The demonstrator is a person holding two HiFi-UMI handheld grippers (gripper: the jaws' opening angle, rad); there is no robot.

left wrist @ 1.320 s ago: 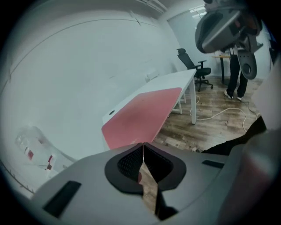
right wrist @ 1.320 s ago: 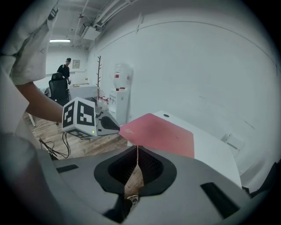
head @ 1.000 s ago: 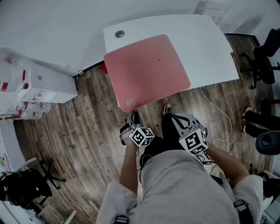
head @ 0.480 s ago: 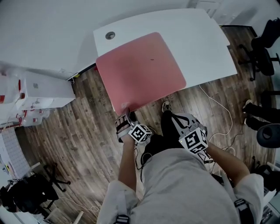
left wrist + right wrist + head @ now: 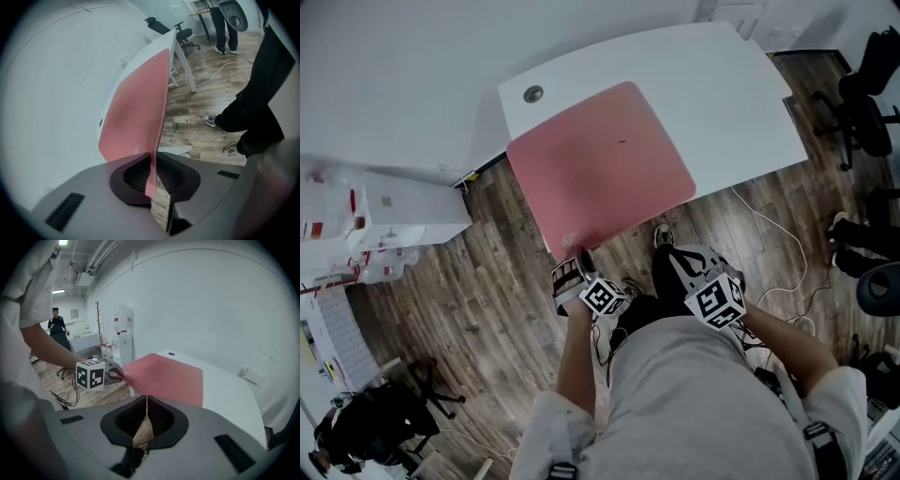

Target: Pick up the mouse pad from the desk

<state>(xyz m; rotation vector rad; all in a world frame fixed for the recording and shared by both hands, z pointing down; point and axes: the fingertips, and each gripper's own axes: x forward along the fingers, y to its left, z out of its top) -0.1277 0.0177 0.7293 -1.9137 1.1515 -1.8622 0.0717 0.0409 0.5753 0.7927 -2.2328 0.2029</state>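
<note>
No lettering is legible; a pale mark (image 5: 137, 150) on the pink mouse pad (image 5: 600, 159) is too small to read.

Room's pretty plain: white wall (image 5: 394, 75) and a white counter (image 5: 741, 103) out ahead of the right tongs (image 5: 146, 405), grey-brown wood plank floor (image 5: 487, 281) below them. Black office chairs (image 5: 862, 103) off to their right, white boxy units (image 5: 384, 211) well over to the left. Water dispenser (image 5: 123, 331) and a lit ceiling strip light (image 5: 58, 290) further back left.
</note>
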